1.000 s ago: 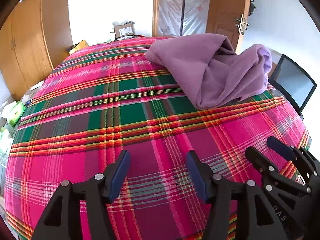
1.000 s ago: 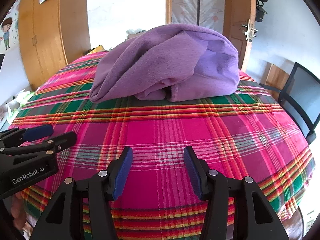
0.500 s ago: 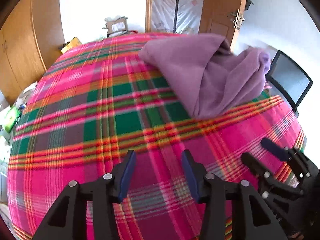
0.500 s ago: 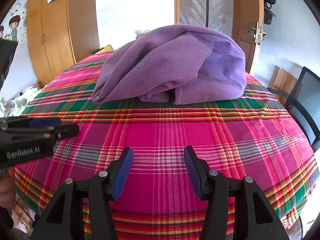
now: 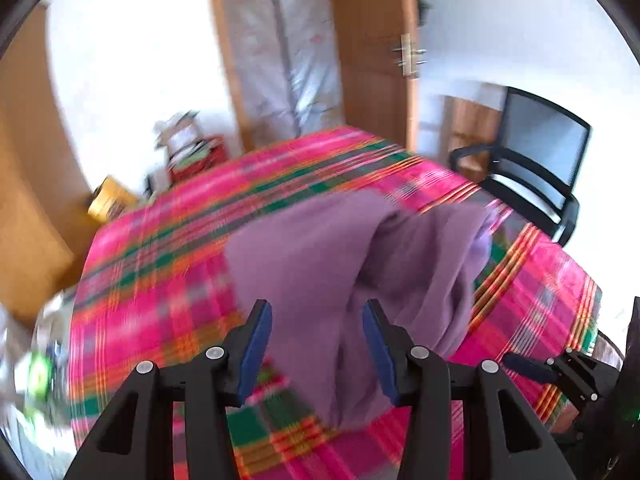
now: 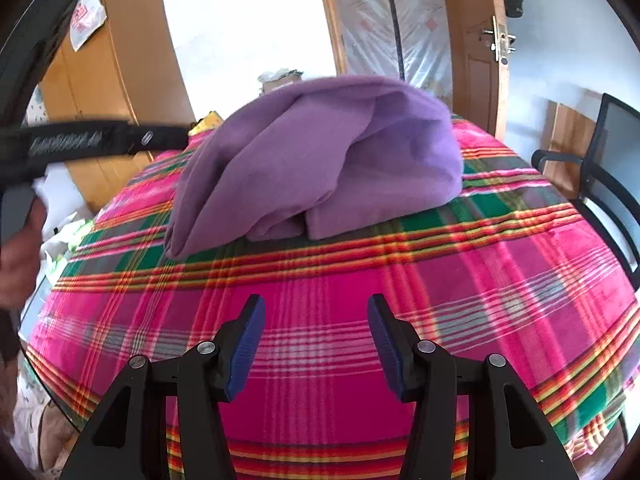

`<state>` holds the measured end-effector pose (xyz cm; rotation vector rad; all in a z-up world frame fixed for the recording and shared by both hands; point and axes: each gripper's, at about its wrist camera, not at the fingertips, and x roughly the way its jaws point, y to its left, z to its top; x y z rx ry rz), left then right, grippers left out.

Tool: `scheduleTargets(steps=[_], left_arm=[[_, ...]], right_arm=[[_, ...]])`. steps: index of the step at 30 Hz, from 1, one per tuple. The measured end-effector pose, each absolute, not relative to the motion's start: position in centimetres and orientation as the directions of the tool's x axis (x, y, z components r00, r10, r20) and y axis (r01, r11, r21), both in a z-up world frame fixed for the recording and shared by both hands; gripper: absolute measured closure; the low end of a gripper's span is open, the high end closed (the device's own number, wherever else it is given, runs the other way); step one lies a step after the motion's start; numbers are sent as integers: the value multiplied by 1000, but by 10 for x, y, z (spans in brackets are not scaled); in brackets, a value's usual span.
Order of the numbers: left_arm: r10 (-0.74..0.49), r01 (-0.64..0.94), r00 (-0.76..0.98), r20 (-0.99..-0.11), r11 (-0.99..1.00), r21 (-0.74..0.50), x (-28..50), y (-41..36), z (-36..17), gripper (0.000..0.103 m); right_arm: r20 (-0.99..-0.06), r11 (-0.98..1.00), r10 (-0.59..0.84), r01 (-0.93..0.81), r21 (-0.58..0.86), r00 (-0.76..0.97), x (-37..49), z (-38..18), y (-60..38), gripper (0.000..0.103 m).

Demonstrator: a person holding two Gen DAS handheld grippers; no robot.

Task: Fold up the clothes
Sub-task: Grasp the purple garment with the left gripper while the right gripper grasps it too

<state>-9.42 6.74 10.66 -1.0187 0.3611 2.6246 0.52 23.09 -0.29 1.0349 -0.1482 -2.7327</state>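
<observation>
The plaid cloth covered the tabletop; a wooden door and a black chair stood upper right. The purple garment lay bunched at frame centre, apparently soft and light; I judged its lower-left hem the best hold. My left gripper and right gripper had jaws wide apart, holding nothing.
</observation>
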Motion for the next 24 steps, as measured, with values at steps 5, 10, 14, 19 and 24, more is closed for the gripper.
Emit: scheduleTargets(steps=[5, 10, 14, 19, 24], left_arm=[[134, -411, -693, -709, -881, 235, -122, 101, 97, 55], [124, -472, -687, -716, -825, 310, -133, 124, 88, 55], [108, -463, -655, -748, -839, 285, -156, 126, 81, 55], [157, -411, -611, -776, -900, 141, -178, 106, 83, 86], [190, -320, -618, -763, -947, 23, -187, 74, 91, 95]], right_arm=[[-624, -973, -230, 154, 174, -747, -4, 8, 238, 48], [-627, -974, -221, 132, 185, -747, -13, 7, 249, 48], [-636, -972, -225, 122, 202, -738, -14, 1, 256, 48], [-635, -974, -222, 134, 184, -740, -17, 1, 255, 48], [-623, -974, -221, 134, 184, -750, -22, 7, 257, 48]])
